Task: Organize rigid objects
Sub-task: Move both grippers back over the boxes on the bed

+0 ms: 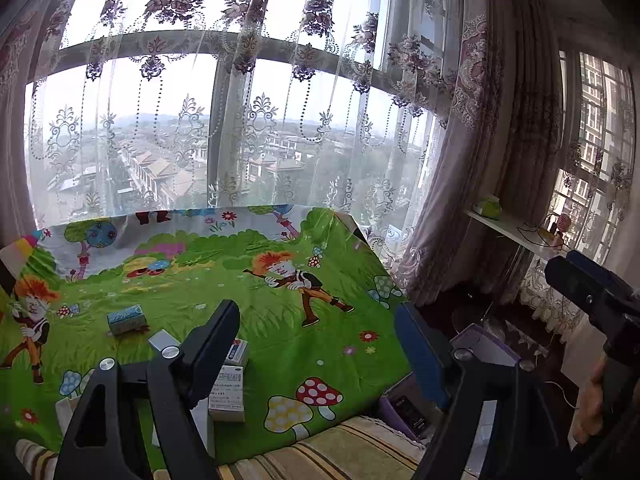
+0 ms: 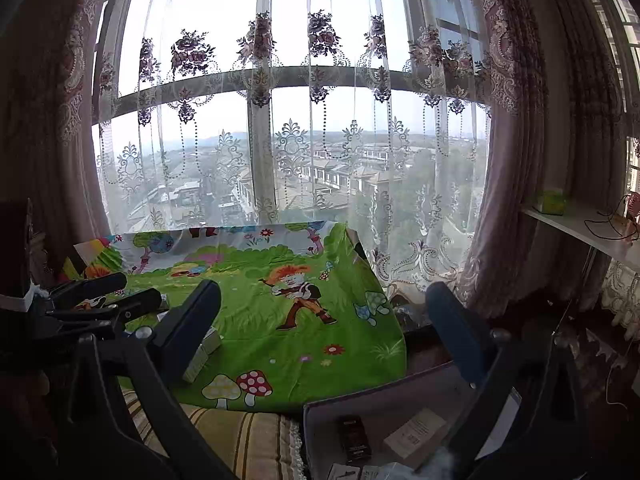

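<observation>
- Left claw point(image 1: 320, 344) gapes empty above the counter point(image 1: 280, 320), which wears a green cartoon cloth.
- Right claw point(image 2: 324, 320) stands wide apart, nothing between its pads, over the counter's right edge.
- Small boxes point(image 1: 228, 396) lie on the cloth behind the left claw's left finger; a blue-topped box point(image 1: 125, 319) sits farther left.
- A purple bin point(image 2: 400, 408) beside the counter holds a dark box point(image 2: 354, 438) and a tan box point(image 2: 414, 434).
- Lace curtains point(image 1: 240, 120) hang behind.
</observation>
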Demonstrator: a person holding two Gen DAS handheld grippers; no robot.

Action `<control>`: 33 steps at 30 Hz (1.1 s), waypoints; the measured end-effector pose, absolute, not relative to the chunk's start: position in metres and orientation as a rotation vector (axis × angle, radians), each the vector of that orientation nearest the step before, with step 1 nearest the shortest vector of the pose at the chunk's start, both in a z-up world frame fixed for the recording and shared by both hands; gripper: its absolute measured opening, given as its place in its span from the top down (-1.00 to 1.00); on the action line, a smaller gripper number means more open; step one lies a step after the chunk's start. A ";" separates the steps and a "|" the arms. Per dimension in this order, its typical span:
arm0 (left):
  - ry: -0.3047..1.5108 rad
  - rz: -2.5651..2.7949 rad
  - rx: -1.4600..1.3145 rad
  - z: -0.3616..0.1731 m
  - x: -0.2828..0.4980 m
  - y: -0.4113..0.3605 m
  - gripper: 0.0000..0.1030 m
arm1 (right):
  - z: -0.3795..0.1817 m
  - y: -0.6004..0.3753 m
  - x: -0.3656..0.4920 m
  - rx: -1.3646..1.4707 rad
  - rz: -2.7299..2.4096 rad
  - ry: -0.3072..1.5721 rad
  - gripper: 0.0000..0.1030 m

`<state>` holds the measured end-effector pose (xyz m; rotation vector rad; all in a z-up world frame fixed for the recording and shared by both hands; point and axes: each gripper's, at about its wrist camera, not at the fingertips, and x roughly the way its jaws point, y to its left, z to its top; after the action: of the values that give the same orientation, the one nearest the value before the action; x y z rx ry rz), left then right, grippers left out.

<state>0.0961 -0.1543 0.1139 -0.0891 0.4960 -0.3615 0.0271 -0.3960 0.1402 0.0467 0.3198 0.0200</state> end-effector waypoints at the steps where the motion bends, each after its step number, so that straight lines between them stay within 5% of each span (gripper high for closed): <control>1: 0.504 -0.341 -0.103 0.112 0.099 -0.144 -0.56 | 0.141 -0.391 0.030 0.047 0.038 0.331 -1.00; 22: 0.638 0.000 -0.388 0.069 0.120 0.070 -0.56 | 0.106 -0.302 0.100 0.048 0.186 0.559 -1.00; 33: 0.917 0.140 -0.614 -0.013 0.135 0.139 -0.39 | 0.044 -0.263 0.164 0.089 0.194 0.828 -1.00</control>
<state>0.1351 0.1389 -0.0133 -0.6141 0.9170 0.1402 0.1638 -0.2629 0.0441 0.0886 0.8279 0.1935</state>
